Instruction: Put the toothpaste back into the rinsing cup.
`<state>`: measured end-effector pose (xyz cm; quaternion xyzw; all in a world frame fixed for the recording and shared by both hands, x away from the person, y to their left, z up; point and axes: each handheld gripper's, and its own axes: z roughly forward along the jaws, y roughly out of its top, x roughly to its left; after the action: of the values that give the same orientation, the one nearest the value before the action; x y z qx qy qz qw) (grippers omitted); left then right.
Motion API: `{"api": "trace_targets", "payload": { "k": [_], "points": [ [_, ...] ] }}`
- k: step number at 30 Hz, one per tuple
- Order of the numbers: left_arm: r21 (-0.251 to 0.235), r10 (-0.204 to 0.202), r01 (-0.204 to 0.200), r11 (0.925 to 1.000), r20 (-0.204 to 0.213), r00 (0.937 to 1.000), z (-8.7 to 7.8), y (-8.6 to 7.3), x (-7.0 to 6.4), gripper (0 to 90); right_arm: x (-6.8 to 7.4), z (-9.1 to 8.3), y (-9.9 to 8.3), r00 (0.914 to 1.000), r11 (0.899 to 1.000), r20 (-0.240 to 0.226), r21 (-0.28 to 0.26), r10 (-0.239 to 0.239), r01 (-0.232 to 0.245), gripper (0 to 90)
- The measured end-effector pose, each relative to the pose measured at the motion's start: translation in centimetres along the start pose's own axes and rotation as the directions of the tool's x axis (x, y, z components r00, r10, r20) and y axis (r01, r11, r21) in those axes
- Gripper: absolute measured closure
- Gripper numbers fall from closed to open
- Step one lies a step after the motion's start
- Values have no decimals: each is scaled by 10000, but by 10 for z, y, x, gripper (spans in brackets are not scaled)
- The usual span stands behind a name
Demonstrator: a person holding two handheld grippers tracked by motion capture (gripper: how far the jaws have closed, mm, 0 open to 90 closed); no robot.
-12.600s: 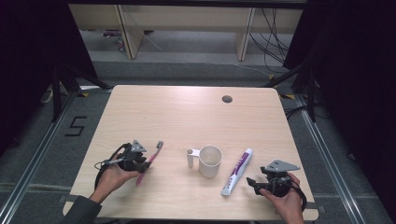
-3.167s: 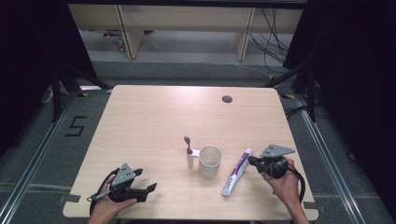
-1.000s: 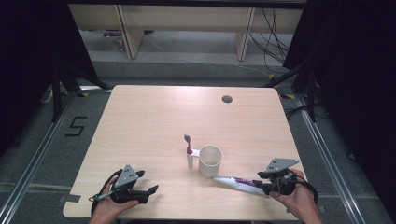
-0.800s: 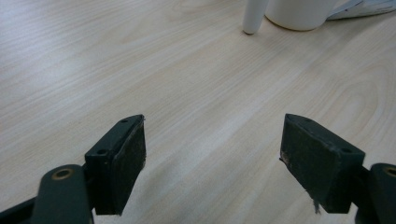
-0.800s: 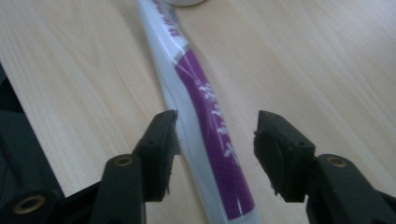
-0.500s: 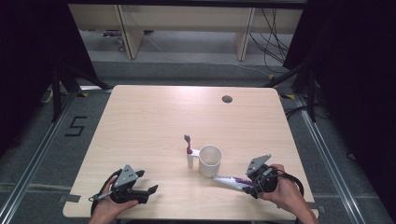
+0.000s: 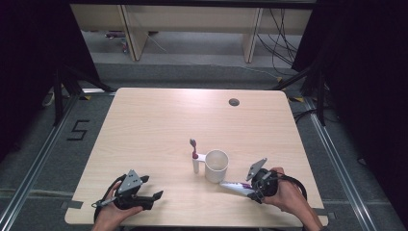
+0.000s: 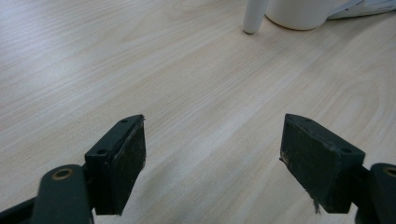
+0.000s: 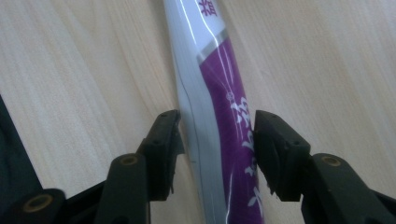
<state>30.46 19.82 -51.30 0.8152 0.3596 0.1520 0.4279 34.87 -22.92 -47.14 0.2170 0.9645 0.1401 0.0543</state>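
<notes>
Clamping the one toothpaste tube [image 9: 217, 93] between its two jaws, the right gripper [image 7: 256, 184] holds it low over the table [image 7: 159, 120], just right of the single white cup [image 7: 216, 165]. One toothbrush [image 7: 194, 155] stands beside that cup. The left gripper [image 7: 144, 192] rests near the front edge, jaws spread wide, holding nothing.

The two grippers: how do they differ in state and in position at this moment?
The left gripper stands wide open with nothing between its jaws; the right gripper is shut on the toothpaste tube. The left gripper rests away from the cup, near the table's front edge; the right gripper is beside the cup. Both have black jaws and are held by hand.
</notes>
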Motion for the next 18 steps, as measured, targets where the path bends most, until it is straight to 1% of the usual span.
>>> {"api": "trace_targets", "payload": {
  "k": [1,2,3,4,5,7,8,9,10,11,13,15,16,18],
  "points": [
    [-21,-34,34,10000,-31,10000,0,0,0,219,1,0,1,10000,9999,42,107,68,-69,544],
    [-23,-30,30,10000,18,10000,0,0,0,219,0,1,3,9999,9997,71,185,-153,151,547],
    [-197,-218,218,9996,-4,9998,2,0,-1,219,1,2,4,9999,9995,65,304,-125,123,549],
    [-20,-26,26,10000,-25,10000,1,0,0,219,2,2,6,9999,9987,68,494,-159,155,553],
    [-32,-17,17,10000,-39,10000,1,0,0,219,1,3,7,9995,9970,-6,706,-314,314,558],
    [-14,-12,12,10000,-21,10000,0,0,0,219,2,3,8,9993,9948,-51,941,-381,384,574],
    [-22,-2,2,10000,-16,10000,0,0,0,219,5,3,9,9998,9937,23,1105,-193,189,585],
    [-18,-6,6,10000,-3,10000,0,0,0,219,3,5,10,9974,9919,-101,1047,-707,714,593],
    [-190,-222,222,9996,11,9998,2,0,-1,219,5,5,10,9978,9917,-54,1096,-666,668,596],
    [-6,7,-7,10000,-23,10000,0,0,0,219,5,5,10,9987,9919,-124,1166,-489,500,599],
    [-46,-1,1,10000,-17,10000,0,0,-1,219,4,5,9,9983,9922,-264,1128,-514,540,603],
    [-116,-13,13,9999,4,10000,1,0,0,219,4,5,9,9980,9913,-302,1181,-549,581,608],
    [-35,-2,2,10000,5,10000,0,0,0,220,4,5,10,9966,9909,-395,1108,-719,759,611],
    [-8,25,-25,10000,-41,10000,0,0,0,219,4,5,10,9963,9899,-559,1229,-648,713,619]
  ]
}}
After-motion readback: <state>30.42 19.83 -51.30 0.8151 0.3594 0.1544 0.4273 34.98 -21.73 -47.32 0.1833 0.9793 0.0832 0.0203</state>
